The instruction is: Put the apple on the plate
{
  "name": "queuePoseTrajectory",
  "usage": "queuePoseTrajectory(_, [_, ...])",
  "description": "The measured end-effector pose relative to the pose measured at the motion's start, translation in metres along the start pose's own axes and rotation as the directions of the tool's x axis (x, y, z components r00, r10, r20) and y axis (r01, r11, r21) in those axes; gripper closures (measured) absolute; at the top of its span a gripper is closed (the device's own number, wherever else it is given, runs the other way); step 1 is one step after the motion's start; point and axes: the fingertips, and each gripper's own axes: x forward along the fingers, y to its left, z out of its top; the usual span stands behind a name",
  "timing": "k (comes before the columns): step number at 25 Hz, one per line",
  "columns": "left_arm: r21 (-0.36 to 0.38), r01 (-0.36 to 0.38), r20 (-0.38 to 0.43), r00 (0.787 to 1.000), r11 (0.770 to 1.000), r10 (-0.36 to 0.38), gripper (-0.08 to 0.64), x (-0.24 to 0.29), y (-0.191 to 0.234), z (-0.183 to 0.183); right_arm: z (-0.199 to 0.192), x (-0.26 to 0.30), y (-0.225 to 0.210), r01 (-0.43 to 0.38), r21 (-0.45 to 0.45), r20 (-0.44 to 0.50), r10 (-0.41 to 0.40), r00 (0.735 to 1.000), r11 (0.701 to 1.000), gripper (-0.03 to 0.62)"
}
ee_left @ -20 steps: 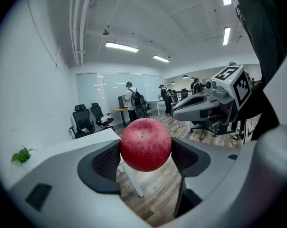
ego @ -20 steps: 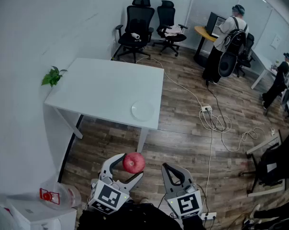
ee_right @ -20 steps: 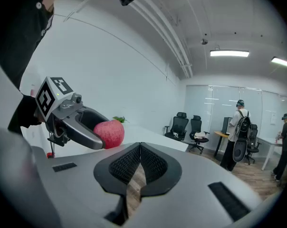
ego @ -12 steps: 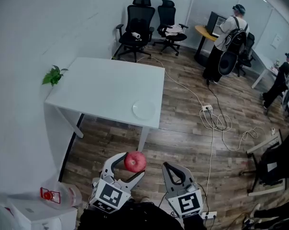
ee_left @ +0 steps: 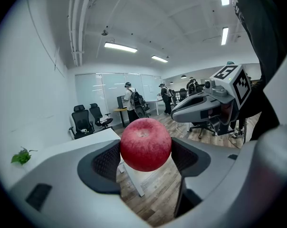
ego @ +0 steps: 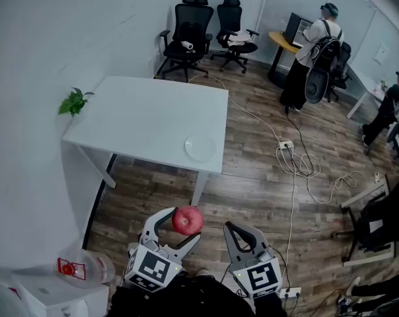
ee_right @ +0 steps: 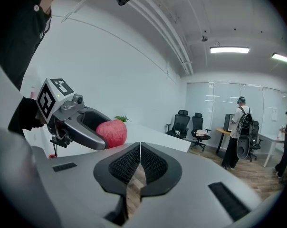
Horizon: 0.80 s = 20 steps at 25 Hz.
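**Red apple [ego: 187, 220] clamped in the left gripper [ego: 181, 227], short of the white desk [ego: 146, 117]**

Red and round, with the stem dimple turned upward, pinched on both flanks by the dark ribbed pads of the left gripper. Jaws spread wide around the fruit, pads pressed against its skin. Held in the air above the wood floor [ego: 252, 190], near the front edge of the desk but not over it.

Just to its right, the right gripper [ee_right: 140, 163], jaws closed on each other. Ribbed pads meeting, only a thin slit between them lower down, nothing inside. Both grippers low in the head view, side by side, each with a square-marker cube at its back.

On the desk, a white plate [ego: 200, 147], lying flat near the front right corner and well apart from the apple.

At the desk's left edge, against the pale wall, a small green plant [ego: 74, 102]. Beyond the desk's far end, two black office chairs [ego: 186, 38]. Further right, a person [ego: 312, 51] with a backpack, standing at another desk with a screen. Across the floor to the right, a loose white cable [ego: 295, 167] in loops. At the lower left of the head view, a clear container [ego: 80, 268] with a red label.
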Motion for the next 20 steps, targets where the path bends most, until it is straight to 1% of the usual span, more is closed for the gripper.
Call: queuePoseTrajectory(20, [0.026, 0.030, 0.031, 0.999, 0.999, -0.031, 0.218, -0.020, 0.020, -0.012, 0.005, 0.014, 0.028, 0.047, 0.003, -0.009, -0.047, 0.999, 0.999, 0.551])
